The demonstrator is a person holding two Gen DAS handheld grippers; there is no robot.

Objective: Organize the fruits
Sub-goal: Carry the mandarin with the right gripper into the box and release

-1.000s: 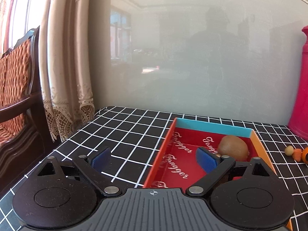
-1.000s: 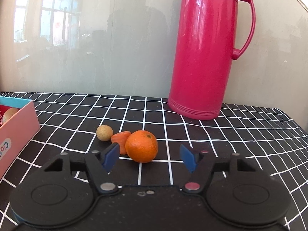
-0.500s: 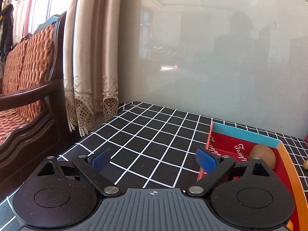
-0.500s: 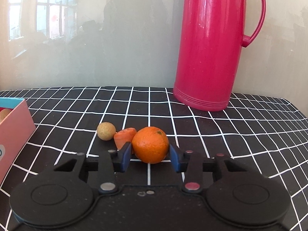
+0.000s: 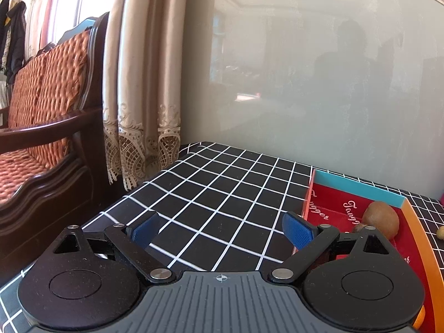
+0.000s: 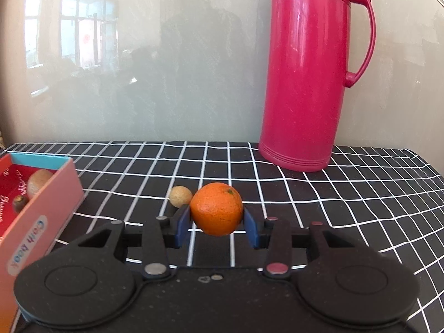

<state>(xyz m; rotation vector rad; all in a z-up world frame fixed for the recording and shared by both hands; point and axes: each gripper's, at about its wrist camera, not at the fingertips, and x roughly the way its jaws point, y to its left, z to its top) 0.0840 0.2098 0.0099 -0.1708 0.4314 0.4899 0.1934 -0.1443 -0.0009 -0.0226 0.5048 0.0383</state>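
Note:
My right gripper [image 6: 217, 226] is shut on an orange tangerine [image 6: 216, 208], which hangs lifted above the black checked cloth. Just behind it on the cloth lies a small tan round fruit [image 6: 180, 196]. The red box [image 6: 41, 194] stands at the left of the right wrist view, with a brown kiwi [image 6: 38, 184] and a small dark fruit [image 6: 19, 203] inside. In the left wrist view my left gripper [image 5: 222, 229] is open over bare cloth, with nothing between its fingers. The red box [image 5: 358, 191] lies to its right, holding the kiwi [image 5: 380, 219].
A tall pink thermos [image 6: 308, 83] stands at the back right against the pale wall. A wooden chair with an orange cushion [image 5: 41, 116] and a lace curtain [image 5: 141, 83] stand off the table's left edge. The small tan fruit [image 5: 440, 231] shows past the box.
My right gripper closed on the tangerine and lifted it off the cloth; the orange piece beside it is now out of sight. My left gripper swung left, away from the box.

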